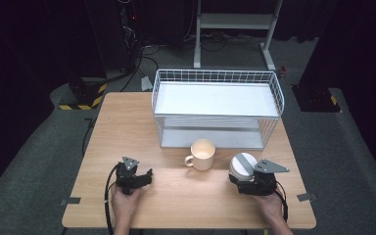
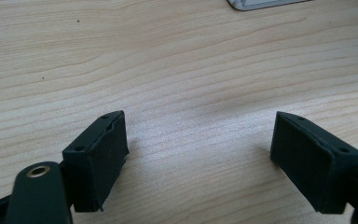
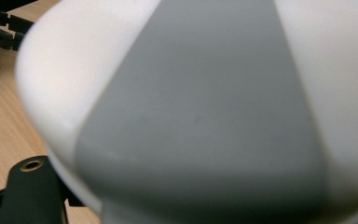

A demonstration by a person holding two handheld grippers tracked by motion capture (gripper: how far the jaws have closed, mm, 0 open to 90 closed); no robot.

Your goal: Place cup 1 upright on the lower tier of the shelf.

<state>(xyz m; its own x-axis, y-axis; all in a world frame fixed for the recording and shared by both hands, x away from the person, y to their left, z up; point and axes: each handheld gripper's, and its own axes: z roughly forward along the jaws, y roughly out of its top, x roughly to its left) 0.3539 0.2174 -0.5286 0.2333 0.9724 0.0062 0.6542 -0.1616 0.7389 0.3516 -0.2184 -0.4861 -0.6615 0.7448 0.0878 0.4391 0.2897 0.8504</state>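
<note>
White with a grey band across its base, the upturned bowl (image 1: 241, 166) sat on the wooden table (image 1: 127, 127) just right of the cream mug (image 1: 202, 154), and our right gripper (image 1: 255, 182) was pressed up against its near side. In the right gripper view the bowl (image 3: 205, 107) loomed so close that it hid the jaws; we judged that they were set wide about its wall, but we could not tell whether the pads were really pressing. Upside down, it offered a sloping wall for the tongs to take, which seemed to be why we came at it low and from the near edge. Our left gripper (image 1: 133, 177) rested well apart on the left, its jaws parted with nothing between them but bare table (image 2: 191, 70), presumably kept clear until wanted. Behind the mug stood the white wire rack (image 1: 215, 105), its lower shelf open toward us.
</note>
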